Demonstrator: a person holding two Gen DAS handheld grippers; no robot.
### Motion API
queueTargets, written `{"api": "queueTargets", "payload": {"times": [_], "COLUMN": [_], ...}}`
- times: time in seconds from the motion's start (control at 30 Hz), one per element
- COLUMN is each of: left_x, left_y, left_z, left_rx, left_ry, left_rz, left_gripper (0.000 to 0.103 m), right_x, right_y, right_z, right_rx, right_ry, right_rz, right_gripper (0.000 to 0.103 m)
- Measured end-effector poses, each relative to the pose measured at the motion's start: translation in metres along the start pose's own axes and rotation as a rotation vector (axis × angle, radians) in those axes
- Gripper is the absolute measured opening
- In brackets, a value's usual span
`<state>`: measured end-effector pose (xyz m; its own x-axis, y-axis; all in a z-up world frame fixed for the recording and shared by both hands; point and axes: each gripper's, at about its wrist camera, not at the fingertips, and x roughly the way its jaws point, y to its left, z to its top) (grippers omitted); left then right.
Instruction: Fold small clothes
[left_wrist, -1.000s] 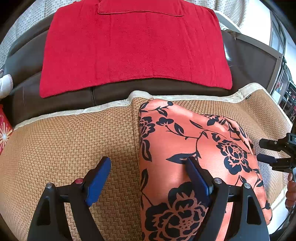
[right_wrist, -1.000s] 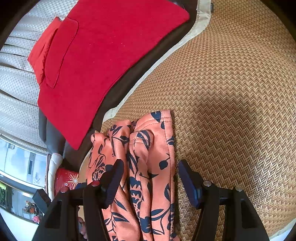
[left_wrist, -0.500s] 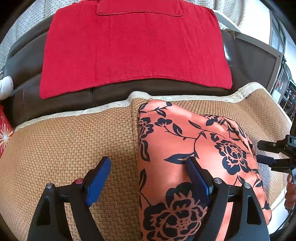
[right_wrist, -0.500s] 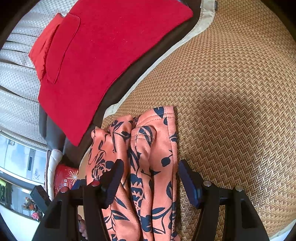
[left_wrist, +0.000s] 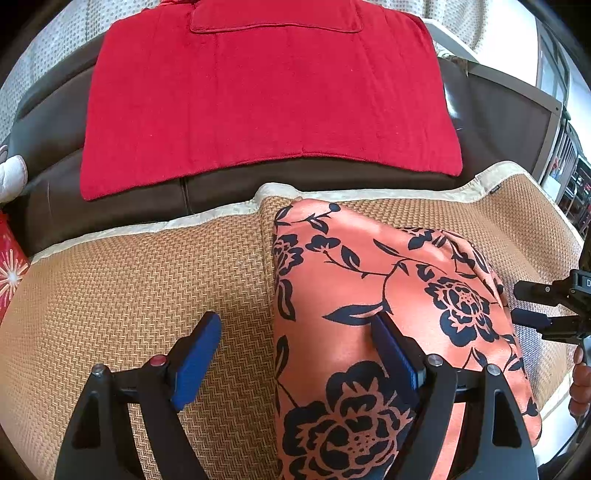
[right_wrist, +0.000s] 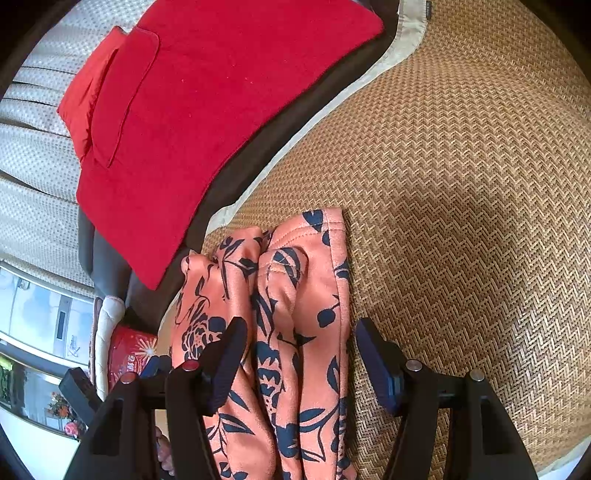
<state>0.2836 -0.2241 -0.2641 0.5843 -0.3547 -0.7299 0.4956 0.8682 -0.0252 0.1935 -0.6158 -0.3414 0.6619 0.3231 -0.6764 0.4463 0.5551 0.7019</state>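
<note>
Orange floral garment (left_wrist: 388, 295) bunched on woven mat (left_wrist: 129, 288), long axis running away from both grippers. Left gripper (left_wrist: 295, 354) open, straddling garment's left edge. Right gripper (right_wrist: 299, 354) open, astride far-side folds, about equally near.

Orange garment (left_wrist: 376, 295), black floral print: folded into a bunched rectangle, lying flat on the woven mat (left_wrist: 129, 288).

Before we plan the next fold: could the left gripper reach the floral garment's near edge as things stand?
Probably yes: the left gripper is open astride the floral garment's edge, nothing between.
</note>
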Motion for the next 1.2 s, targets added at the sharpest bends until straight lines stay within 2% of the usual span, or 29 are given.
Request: {"api": "queueTargets", "payload": {"times": [0.23,0.37,0.47,0.57,0.67,0.8,0.9,1.0,1.03,1.07,1.13,1.17,1.2], "left_x": [0.002,0.003,0.011,0.021,0.031,0.036,0.039,0.040,0.040,0.040,0.038,0.036,0.033], "left_y": [0.000,0.007,0.019,0.028,0.027,0.018,0.010,0.010,0.010,0.010,0.009,0.009,0.010], "left_z": [0.001,0.006,0.007,0.005,0.002,0.000,-0.003,-0.003,-0.004,-0.005,-0.004,-0.004,-0.004], "left_rx": [0.002,-0.018,-0.053,-0.101,-0.140,-0.112,-0.068,-0.071,-0.075,-0.080,-0.088,-0.088,-0.086], "left_ry": [0.008,0.037,0.105,0.153,0.224,0.238,0.244,0.239,0.236,0.234,0.222,0.213,0.201], "left_rz": [-0.020,-0.137,-0.261,-0.298,-0.392,-0.386,-0.365,-0.376,-0.381,-0.385,-0.397,-0.395,-0.398], "left_gripper": [0.083,0.084,0.083,0.083,0.083,0.083,0.084,0.083,0.083,0.083,0.072,0.066,0.060], "right_x": [0.001,0.003,0.006,0.013,0.019,0.027,0.032,0.045,0.049,0.054,0.059,0.061,0.062], "right_y": [0.002,0.005,0.005,0.003,0.005,0.013,0.022,0.036,0.040,0.048,0.068,0.075,0.081], "right_z": [-0.001,0.000,0.000,-0.003,-0.006,-0.011,-0.015,-0.023,-0.026,-0.030,-0.040,-0.043,-0.045], "right_rx": [-0.007,-0.026,-0.042,-0.047,-0.081,-0.104,-0.126,-0.151,-0.159,-0.196,-0.302,-0.325,-0.344], "right_ry": [0.008,0.026,0.042,0.064,0.075,0.091,0.081,0.107,0.112,0.099,0.053,0.044,0.030], "right_rz": [0.008,0.016,0.007,-0.002,-0.013,0.013,0.018,0.049,0.048,0.011,-0.081,-0.096,-0.112], "right_gripper": [0.065,0.065,0.070,0.071,0.074,0.076,0.085,0.084,0.084,0.084,0.079,0.077,0.070]}}
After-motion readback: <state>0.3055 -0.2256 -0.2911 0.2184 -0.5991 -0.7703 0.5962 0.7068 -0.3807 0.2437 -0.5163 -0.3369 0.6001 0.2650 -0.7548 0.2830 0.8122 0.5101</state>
